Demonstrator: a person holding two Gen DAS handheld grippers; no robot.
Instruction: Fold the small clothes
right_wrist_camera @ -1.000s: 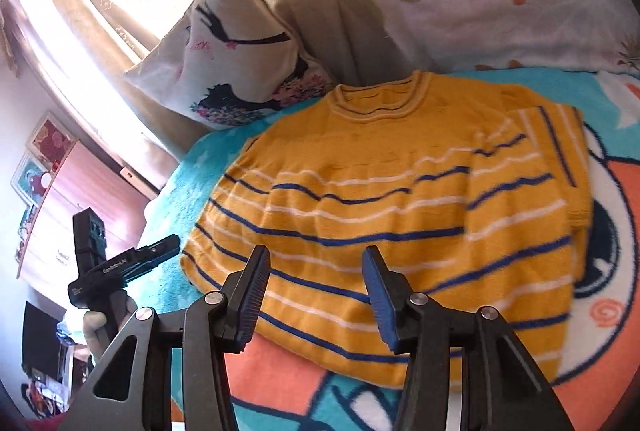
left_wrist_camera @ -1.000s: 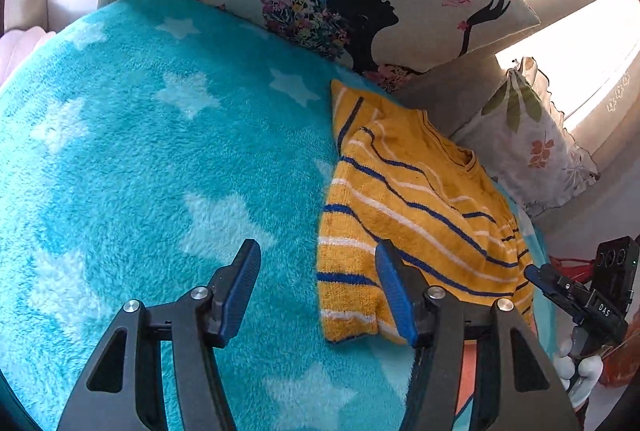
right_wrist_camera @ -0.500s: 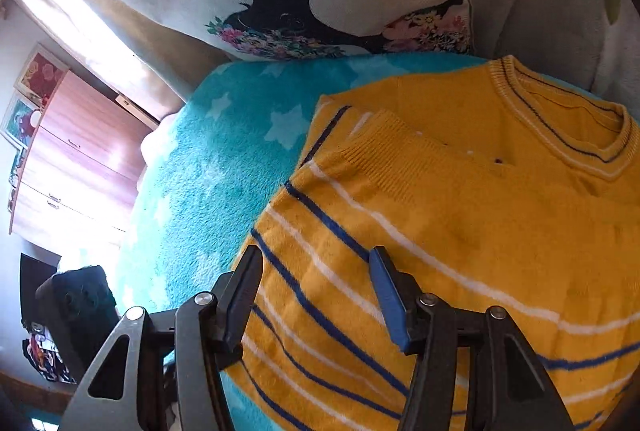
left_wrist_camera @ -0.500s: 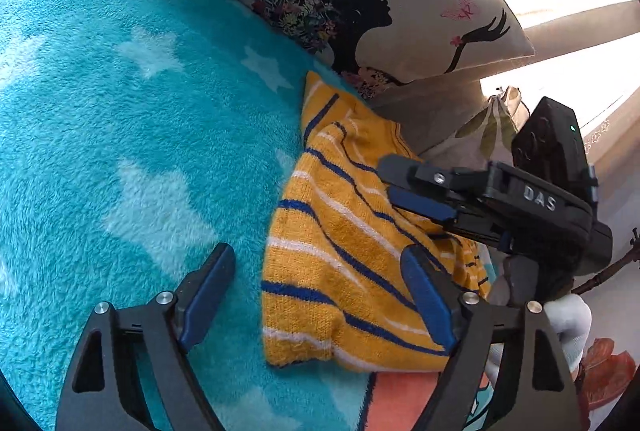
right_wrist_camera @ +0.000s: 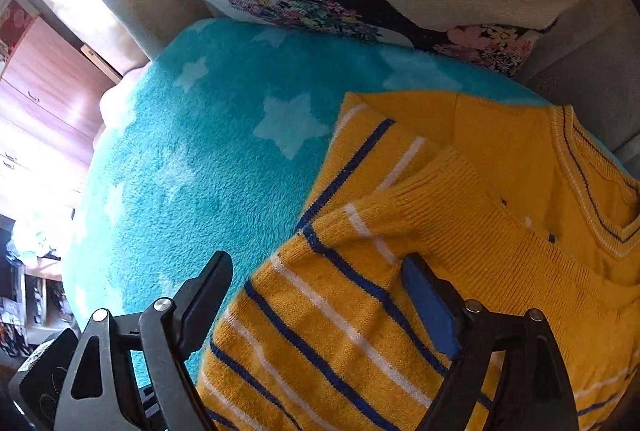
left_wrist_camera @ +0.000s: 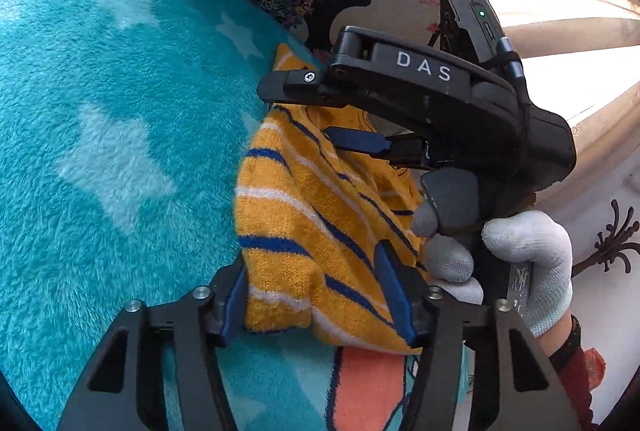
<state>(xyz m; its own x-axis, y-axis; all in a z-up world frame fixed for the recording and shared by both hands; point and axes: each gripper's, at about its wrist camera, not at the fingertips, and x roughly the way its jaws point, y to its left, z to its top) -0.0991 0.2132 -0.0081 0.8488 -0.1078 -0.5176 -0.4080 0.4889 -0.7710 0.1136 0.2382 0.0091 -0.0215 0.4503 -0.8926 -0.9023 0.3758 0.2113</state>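
Left gripper (left_wrist_camera: 316,291) spread wide, straddling the striped sweater's (left_wrist_camera: 320,215) hem; right gripper (right_wrist_camera: 320,299) likewise unclenched over its edge.

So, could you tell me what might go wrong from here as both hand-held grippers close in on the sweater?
1. The left hand-held gripper straddles only the sweater hem corner, so it may pinch one layer and the fold could sag.
2. The right hand-held gripper works right beside it; the two could collide.
3. The fluffy blanket might get caught in the grasp.
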